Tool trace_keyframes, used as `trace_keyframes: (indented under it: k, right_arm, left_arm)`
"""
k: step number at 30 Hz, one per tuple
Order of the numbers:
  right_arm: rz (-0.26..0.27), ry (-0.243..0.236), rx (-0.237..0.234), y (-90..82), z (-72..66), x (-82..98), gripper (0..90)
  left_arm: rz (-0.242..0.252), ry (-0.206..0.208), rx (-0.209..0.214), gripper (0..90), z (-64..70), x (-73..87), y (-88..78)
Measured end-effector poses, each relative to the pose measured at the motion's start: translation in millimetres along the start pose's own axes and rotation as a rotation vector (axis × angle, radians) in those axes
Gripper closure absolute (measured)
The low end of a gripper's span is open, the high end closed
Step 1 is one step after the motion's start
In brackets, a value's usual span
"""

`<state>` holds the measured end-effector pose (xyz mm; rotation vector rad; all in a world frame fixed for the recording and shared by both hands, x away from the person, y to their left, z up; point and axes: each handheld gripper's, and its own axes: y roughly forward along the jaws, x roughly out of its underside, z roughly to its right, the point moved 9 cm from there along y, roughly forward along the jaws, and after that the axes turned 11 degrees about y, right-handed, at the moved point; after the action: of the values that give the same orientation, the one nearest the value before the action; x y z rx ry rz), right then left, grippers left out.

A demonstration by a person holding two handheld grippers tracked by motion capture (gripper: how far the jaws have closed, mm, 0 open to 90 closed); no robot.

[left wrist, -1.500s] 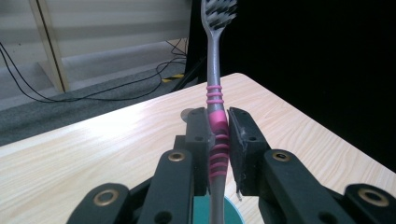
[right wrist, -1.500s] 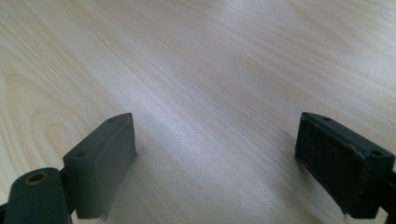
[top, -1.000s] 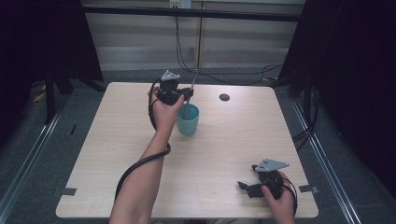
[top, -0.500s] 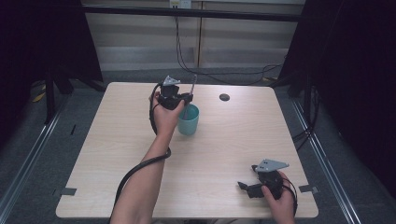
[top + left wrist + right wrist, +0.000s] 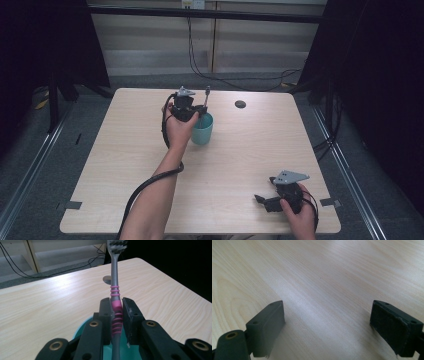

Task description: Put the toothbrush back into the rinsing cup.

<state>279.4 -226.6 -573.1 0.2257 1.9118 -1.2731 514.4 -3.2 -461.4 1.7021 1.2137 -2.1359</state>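
A grey toothbrush (image 5: pixel 114 282) with a pink ribbed grip stands upright, bristles at the top. My left gripper (image 5: pixel 116 305) is shut on that pink grip. Directly beneath it is the teal cup (image 5: pixel 81 333), with the handle's lower end inside the rim. From above, the left gripper (image 5: pixel 200 110) hovers at the cup (image 5: pixel 202 131) in the far middle of the table, and the toothbrush (image 5: pixel 207 95) pokes up past it. My right gripper (image 5: pixel 263 201) lies at the front right with its jaws wide apart. In its own view the right gripper (image 5: pixel 328 322) has bare wood between the pads.
A small dark round disc (image 5: pixel 240 104) lies on the light wooden table (image 5: pixel 125 165) to the far right of the cup. Cables trail on the floor behind the table. Dark curtains flank both sides.
The left hand with the toothbrush has shifted slightly toward the cup. The right gripper has stayed where it was.
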Motion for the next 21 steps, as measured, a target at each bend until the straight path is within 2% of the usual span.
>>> trace_keyframes:
  k: [5, 9, 21]
  right_arm:
    - [0.000, 0.000, -0.001, -0.1, -0.2, 0.0, 11.8]
    - [-0.001, 0.000, -0.001, -0.1, -0.2, 0.0, 11.8]
    - [-0.002, -0.002, -0.001, -0.3, -0.3, 0.3, 11.8]
  left_arm:
    - [-0.020, 0.013, 0.004, 78.7, 0.2, 5.2, 2.0]
    - [-0.035, -0.004, 0.003, 78.7, 0.2, 9.1, 4.0]
    - [-0.078, 0.011, 0.006, 78.6, 1.4, 19.1, 8.6]
